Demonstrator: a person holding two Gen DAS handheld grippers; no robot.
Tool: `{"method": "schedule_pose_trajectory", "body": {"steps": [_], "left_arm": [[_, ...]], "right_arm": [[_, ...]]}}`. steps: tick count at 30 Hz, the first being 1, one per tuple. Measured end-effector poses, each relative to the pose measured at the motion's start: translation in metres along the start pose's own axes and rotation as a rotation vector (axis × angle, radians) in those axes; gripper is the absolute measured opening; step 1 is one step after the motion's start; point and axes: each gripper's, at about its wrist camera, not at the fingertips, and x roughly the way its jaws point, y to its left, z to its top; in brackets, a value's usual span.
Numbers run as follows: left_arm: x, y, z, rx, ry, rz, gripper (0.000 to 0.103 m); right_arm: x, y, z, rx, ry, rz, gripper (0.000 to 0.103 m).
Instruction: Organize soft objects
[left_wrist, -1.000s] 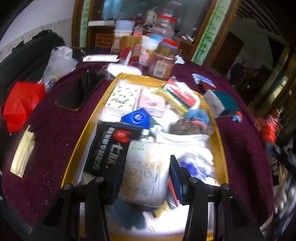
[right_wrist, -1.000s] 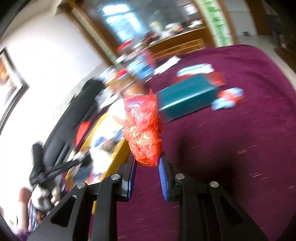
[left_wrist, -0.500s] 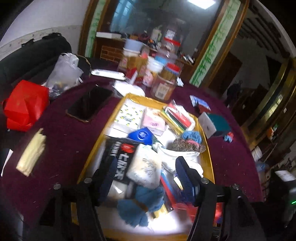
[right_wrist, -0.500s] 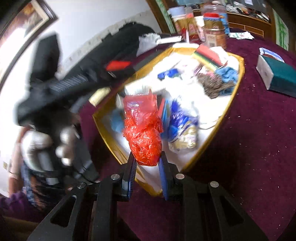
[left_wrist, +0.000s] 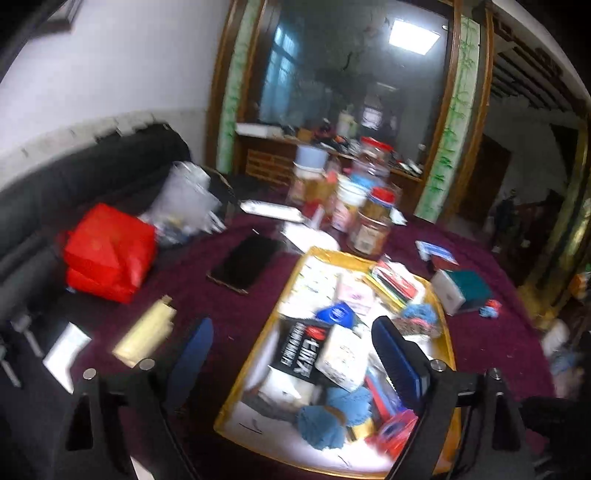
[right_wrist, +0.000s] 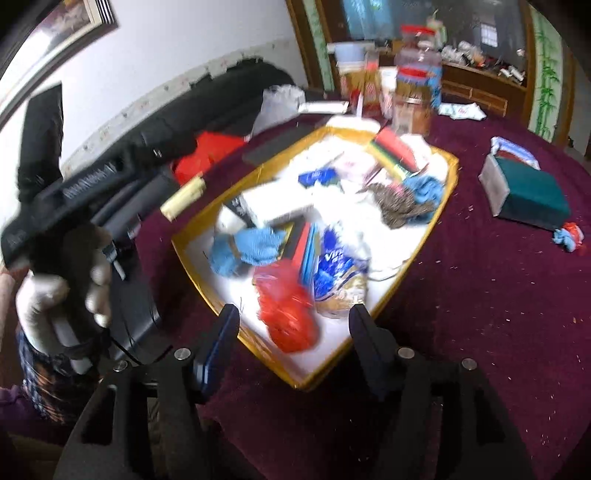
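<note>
Left wrist view: the left gripper (left_wrist: 291, 350) hovers above the bench (left_wrist: 229, 306), fingers spread and holding nothing. Below it, the gold-rimmed tray (left_wrist: 291, 273) holds a blue cloth (left_wrist: 332, 417) and a white packet (left_wrist: 341, 356).

Right wrist view: the right gripper (right_wrist: 293, 330) has its fingers spread and empty. The red plastic bag (right_wrist: 286, 308) lies in the tray (right_wrist: 448, 177), near its front corner, beside a blue-and-white bag (right_wrist: 338, 280).

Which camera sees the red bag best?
The right wrist view: the red bag lies whole in the tray, just ahead of the open right gripper. The left wrist view shows only a blurred red patch behind the left gripper's finger.
</note>
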Motion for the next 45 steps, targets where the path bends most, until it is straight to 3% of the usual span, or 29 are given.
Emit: {"method": "schedule_pose_trajectory", "body": {"steps": [2, 3, 4, 6, 8, 10, 16, 28, 45], "left_arm": [[-0.012, -0.011, 0.0, 0.018, -0.053, 0.112, 0.095], [-0.021, -0.02, 0.0, 0.031, -0.088, 0.168, 0.102], [-0.031, -0.03, 0.0, 0.047, -0.135, 0.178, 0.103], [-0.039, -0.045, -0.003, 0.067, -0.171, 0.11, 0.103], [-0.034, -0.057, -0.003, 0.089, -0.133, 0.06, 0.103], [-0.033, -0.067, -0.006, 0.106, -0.123, 0.083, 0.103], [-0.037, -0.079, -0.019, 0.096, -0.101, 0.114, 0.103], [-0.034, -0.086, -0.031, 0.109, -0.022, 0.119, 0.103], [-0.017, -0.06, -0.039, 0.051, 0.045, 0.097, 0.103]], "right_arm": [[-0.007, -0.002, -0.004, 0.019, -0.041, 0.001, 0.063], [-0.012, -0.004, -0.009, 0.032, -0.069, 0.0, 0.063], [-0.018, -0.005, -0.014, 0.045, -0.11, -0.008, 0.066], [-0.028, -0.008, -0.023, 0.07, -0.19, -0.031, 0.074], [-0.035, -0.011, -0.03, 0.099, -0.254, -0.054, 0.078], [-0.038, -0.012, -0.034, 0.111, -0.278, -0.074, 0.08], [-0.04, -0.006, -0.043, 0.035, -0.275, -0.17, 0.082], [-0.041, -0.009, -0.05, 0.044, -0.273, -0.179, 0.083], [-0.023, 0.01, -0.046, 0.005, -0.225, -0.181, 0.084]]}}
